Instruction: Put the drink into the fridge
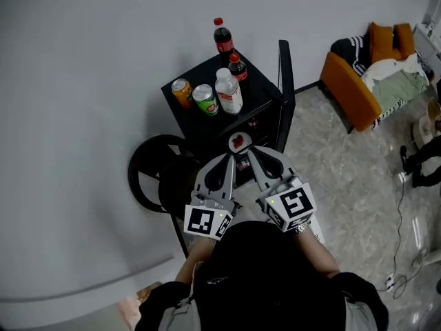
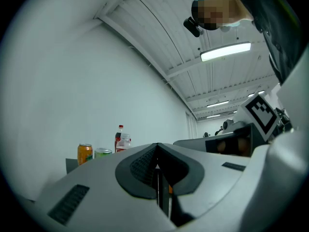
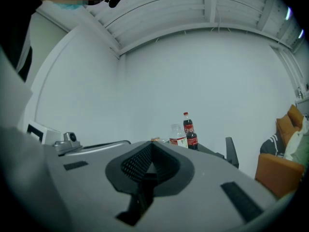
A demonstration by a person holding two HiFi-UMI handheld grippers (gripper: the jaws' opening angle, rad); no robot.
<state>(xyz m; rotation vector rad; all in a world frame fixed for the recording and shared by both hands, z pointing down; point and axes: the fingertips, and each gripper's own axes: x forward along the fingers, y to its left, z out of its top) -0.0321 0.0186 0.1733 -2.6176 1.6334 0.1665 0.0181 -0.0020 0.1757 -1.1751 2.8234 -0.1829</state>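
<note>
Drinks (image 1: 224, 88) stand in a group on top of the fridge (image 1: 262, 95); none is inside it as far as the views show.

- Tall cola bottle (image 1: 222, 38): at the back edge, next to the wall (image 1: 83, 81).
- Short cola bottle (image 1: 238, 69): just in front of the tall one.
- Water bottle (image 1: 228, 94): clear, red label, just beside the short cola bottle.
- Green can (image 1: 204, 99): upright, just left of the water bottle.
- Orange can (image 1: 182, 92): upright, just left of the green can, nearest the left edge.

The fridge is a black cabinet. Its door (image 1: 285, 95) stands open on the right side.

Left tool (image 1: 227, 158): jaws pressed together, nothing between them. It points toward the fridge front and is clear of all drinks.

Right tool (image 1: 252, 152): jaws pressed together, nothing between them. It sits just beside the left tool, tips near each other, and points the same way.

Both tools are held in front of the person's body (image 1: 269, 274), marker cubes facing up.

Surroundings: a black round object (image 1: 148, 174) stands on the floor (image 1: 344, 178) at the left of the fridge. An orange sofa (image 1: 351, 88) with cushions and clothes on it stands against the wall, well apart to the right.
</note>
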